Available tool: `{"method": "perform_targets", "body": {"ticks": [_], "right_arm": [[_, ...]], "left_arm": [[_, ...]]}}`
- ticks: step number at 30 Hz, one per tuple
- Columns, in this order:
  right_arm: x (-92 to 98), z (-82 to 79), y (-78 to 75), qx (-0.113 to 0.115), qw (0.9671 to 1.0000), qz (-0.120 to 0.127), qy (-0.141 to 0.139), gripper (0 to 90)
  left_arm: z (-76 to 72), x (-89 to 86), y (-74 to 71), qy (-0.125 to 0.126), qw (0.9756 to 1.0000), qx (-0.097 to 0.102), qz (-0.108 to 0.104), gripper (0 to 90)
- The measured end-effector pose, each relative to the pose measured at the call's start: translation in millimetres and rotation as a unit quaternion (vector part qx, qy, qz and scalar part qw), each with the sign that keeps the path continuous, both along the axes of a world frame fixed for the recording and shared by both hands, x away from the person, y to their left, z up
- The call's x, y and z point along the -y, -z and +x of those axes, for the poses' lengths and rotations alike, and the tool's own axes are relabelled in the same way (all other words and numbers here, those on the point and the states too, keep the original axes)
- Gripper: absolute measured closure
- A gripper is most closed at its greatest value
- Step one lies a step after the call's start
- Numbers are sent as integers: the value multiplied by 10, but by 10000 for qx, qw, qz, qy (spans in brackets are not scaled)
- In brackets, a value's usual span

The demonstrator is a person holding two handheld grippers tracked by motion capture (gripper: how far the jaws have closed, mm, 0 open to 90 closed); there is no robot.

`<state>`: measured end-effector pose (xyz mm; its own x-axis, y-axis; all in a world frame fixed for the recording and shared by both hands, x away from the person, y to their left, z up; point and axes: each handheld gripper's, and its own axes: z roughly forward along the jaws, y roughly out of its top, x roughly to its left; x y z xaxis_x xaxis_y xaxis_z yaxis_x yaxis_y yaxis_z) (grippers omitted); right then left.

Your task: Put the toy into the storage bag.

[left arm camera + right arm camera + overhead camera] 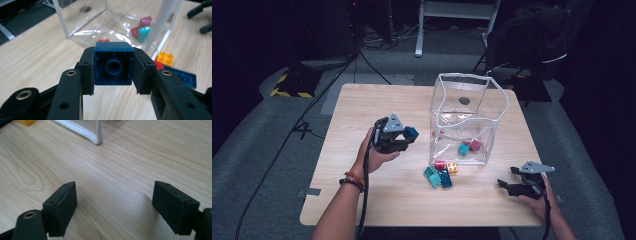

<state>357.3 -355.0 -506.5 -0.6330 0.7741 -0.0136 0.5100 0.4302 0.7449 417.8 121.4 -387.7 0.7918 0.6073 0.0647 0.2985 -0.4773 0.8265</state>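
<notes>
Blue brick [113, 63] clamped in left claw [113, 72] — beside clear box [469, 117].

My left gripper [404, 134] is raised off the surface, carried in my left hand [374, 155], forearm coming up from the bottom edge with bracelets at the wrist. Its jaws are clamped on something between the pads [88, 75] (seen along the gripper's own camera). My right gripper [507, 186] sits low at the right in my right hand [537, 200], jaws spread wide, nothing between them.
</notes>
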Motion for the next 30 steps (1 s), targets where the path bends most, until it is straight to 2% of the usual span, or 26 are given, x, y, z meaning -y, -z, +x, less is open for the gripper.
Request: {"method": "perform_targets", "body": {"ticks": [10, 24, 27, 30], "right_arm": [[0, 0, 0, 0, 10000, -1, 0, 204], [0, 0, 0, 5, 10000, -6, -2, 204], [0, -1, 0, 5, 10000, -5, -2, 204], [0, 0, 0, 1, 10000, -2, 0, 204]], "left_arm": [[177, 149, -372, 24, 9996, 217, -156, 590], [315, 353, -757, 61, 9984, 447, -329, 590], [353, 405, -822, 199, 9974, 444, -532, 590], [388, 503, -873, 292, 9968, 462, -592, 589]]}}
